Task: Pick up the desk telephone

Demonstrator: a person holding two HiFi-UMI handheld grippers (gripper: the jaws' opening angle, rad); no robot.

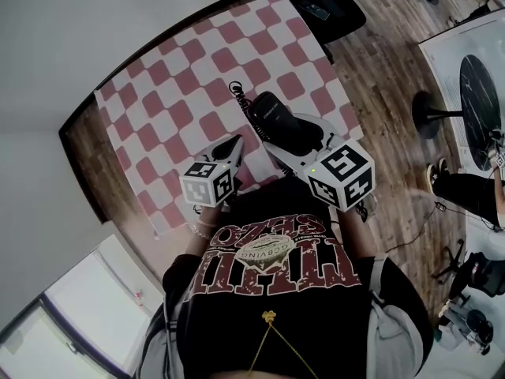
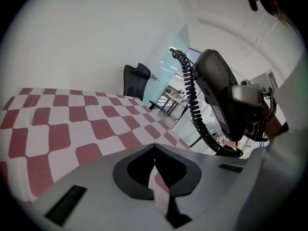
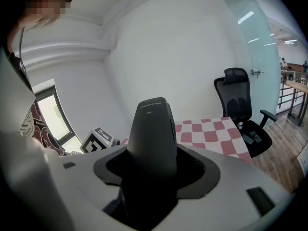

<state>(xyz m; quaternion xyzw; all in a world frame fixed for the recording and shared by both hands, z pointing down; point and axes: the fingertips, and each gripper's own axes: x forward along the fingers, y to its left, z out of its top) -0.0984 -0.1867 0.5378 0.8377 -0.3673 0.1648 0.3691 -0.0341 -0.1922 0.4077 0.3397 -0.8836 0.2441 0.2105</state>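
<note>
The black desk telephone (image 1: 276,115) is gripped by my right gripper (image 1: 293,134), whose jaws are shut on its body. In the right gripper view the telephone (image 3: 151,134) stands up between the jaws and fills the gap. From the left gripper view the telephone (image 2: 217,88) hangs tilted above the table's near corner, its coiled cord (image 2: 193,102) dangling below it. My left gripper (image 1: 230,150) is to the left of the telephone over the red-and-white checkered cloth (image 1: 181,93), its jaws shut with nothing between them (image 2: 154,147).
A black office chair (image 1: 316,2) stands beyond the table's far corner. To the right on the wooden floor are a round dark table (image 1: 480,101) and a person's shoes (image 1: 439,178). The table's edge (image 1: 87,164) runs at the left.
</note>
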